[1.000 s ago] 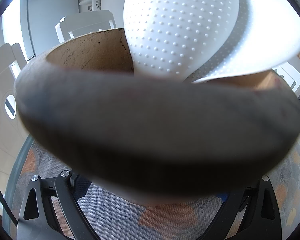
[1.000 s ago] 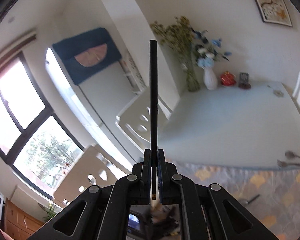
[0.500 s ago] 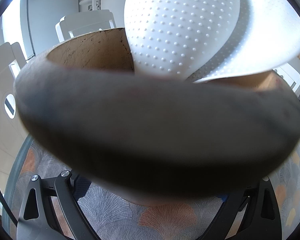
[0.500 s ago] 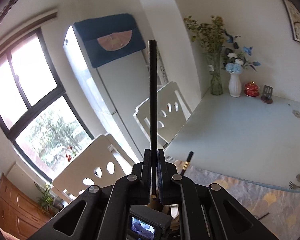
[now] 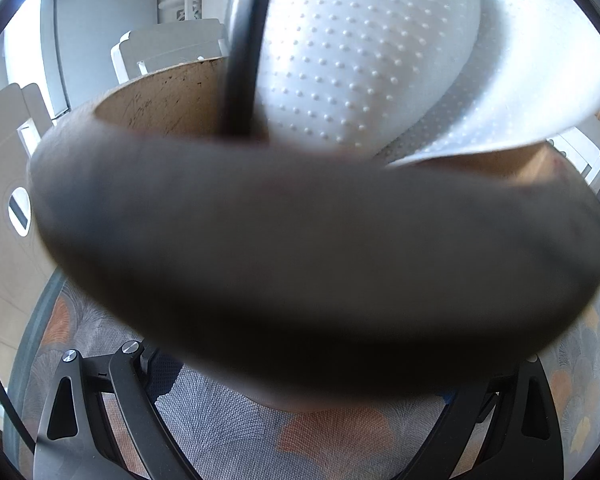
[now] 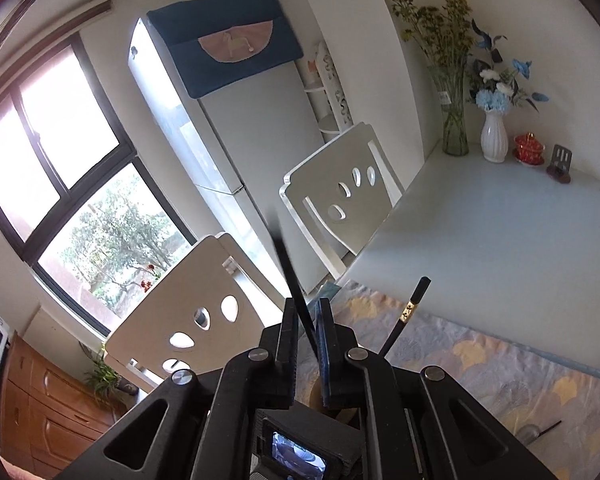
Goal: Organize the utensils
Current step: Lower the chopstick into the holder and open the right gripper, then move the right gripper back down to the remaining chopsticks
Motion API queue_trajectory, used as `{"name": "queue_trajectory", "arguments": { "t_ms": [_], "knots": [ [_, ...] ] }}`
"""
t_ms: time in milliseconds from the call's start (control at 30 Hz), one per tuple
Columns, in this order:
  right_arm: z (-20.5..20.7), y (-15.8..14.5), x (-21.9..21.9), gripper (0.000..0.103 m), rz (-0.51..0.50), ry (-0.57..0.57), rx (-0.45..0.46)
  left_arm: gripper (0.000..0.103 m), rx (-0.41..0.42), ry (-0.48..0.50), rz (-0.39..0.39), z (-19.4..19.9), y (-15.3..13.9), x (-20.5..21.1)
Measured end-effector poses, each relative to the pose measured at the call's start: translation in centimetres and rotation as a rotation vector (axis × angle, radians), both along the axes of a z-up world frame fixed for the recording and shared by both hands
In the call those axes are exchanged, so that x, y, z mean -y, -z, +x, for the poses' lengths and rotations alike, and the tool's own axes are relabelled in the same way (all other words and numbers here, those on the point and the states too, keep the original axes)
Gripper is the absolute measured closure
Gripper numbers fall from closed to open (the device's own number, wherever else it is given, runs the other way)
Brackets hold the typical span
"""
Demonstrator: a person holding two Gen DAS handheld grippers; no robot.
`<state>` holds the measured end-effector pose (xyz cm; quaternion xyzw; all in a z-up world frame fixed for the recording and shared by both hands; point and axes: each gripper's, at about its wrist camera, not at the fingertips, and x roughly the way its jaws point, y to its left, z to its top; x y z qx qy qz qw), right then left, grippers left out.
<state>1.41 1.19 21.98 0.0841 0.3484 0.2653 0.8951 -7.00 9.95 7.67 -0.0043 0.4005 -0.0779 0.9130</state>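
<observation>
worktop: pale, glossy, runs to my far wall | cloth: patterned placemat covers my near end | far corner: glass vase, white vase, red lidded cup, small dark stand | on the mat: brown utensil holder, blurred, right at my lens

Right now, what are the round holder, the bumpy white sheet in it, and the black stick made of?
The holder looks like wood or bamboo: tan, matte, scratched inside. The white sheet seems soft plastic or rubber: covered in raised dots and curled. The black stick, a chopstick, could be lacquered wood or plastic: smooth and dark.
</observation>
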Motion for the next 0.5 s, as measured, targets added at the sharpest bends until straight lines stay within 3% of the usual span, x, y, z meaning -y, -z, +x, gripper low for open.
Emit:
{"name": "queue_trajectory", "arguments": {
  "t_ms": [133,200,333,500],
  "knots": [
    [-0.3,-0.3,1.3,0.079,0.033,0.032,-0.002,0.007,-0.002,0.001,-0.002,0.0,-0.2,-0.2],
    [-0.5,-0.7,2.2,0.066,0.038,0.060,0.010,0.007,-0.002,0.001,-0.001,0.0,-0.3,-0.3],
    [-1.0,-1.3,4.7,0.063,0.073,0.116,0.014,0.007,-0.002,0.000,-0.001,0.0,-0.4,-0.3],
    [-1.1,-0.4,10.4,0.055,0.166,0.255,-0.047,0.007,-0.002,0.000,0.000,0.0,-0.4,-0.3]
  ]
}}
